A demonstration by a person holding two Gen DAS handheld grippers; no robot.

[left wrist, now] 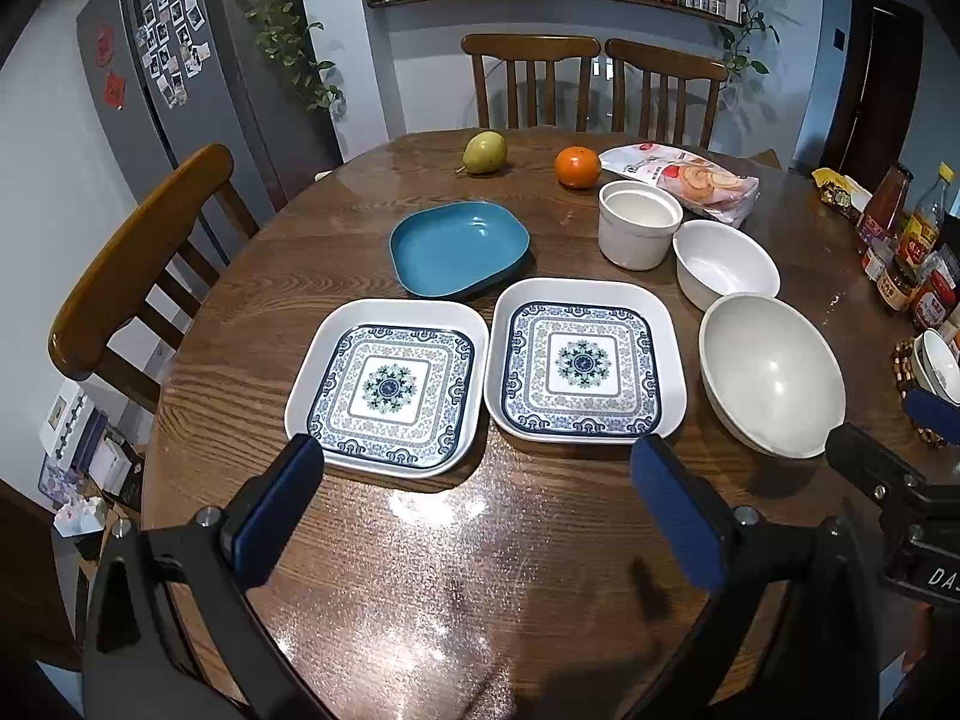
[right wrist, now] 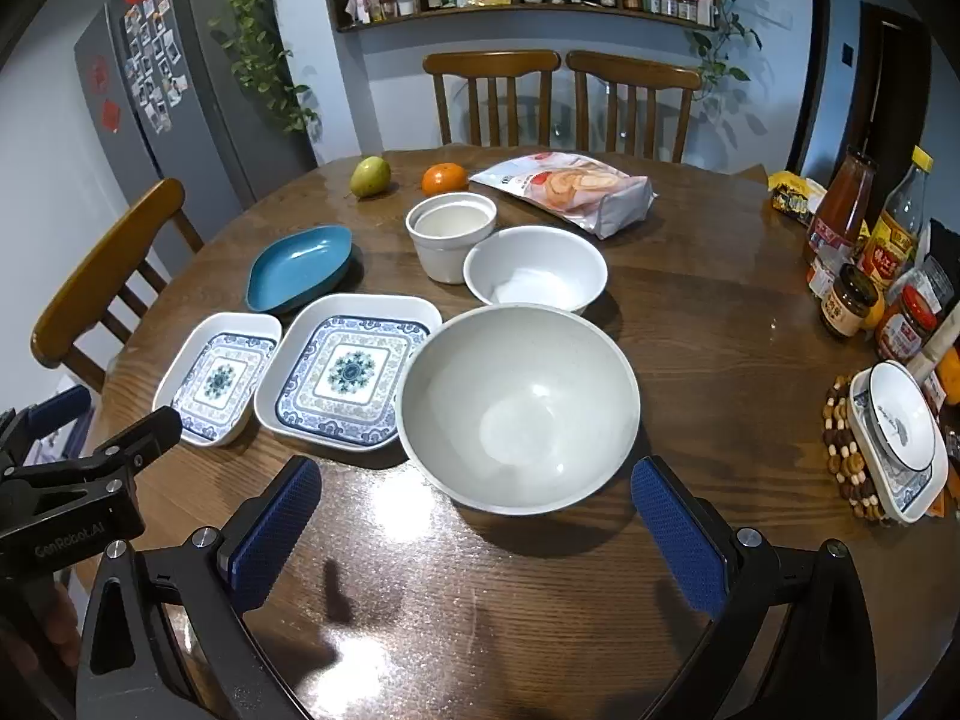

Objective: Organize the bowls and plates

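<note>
Both pairs of fingers are spread wide and empty: the left gripper (left wrist: 477, 480) hangs before the two patterned plates (left wrist: 389, 385) (left wrist: 585, 359), the right gripper (right wrist: 476, 501) before the large grey bowl (right wrist: 519, 405) on the desk (right wrist: 690, 324). A sound start would be to stack one patterned plate on its twin, gripping a rim squarely. Only the right wrist view shows the small bowl on a beaded mat (right wrist: 900, 414).

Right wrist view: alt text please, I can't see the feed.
The open right gripper hovers before a large grey bowl on a round wooden table. Behind sit a white bowl and white crock; left, two patterned square plates and a blue dish.
</note>
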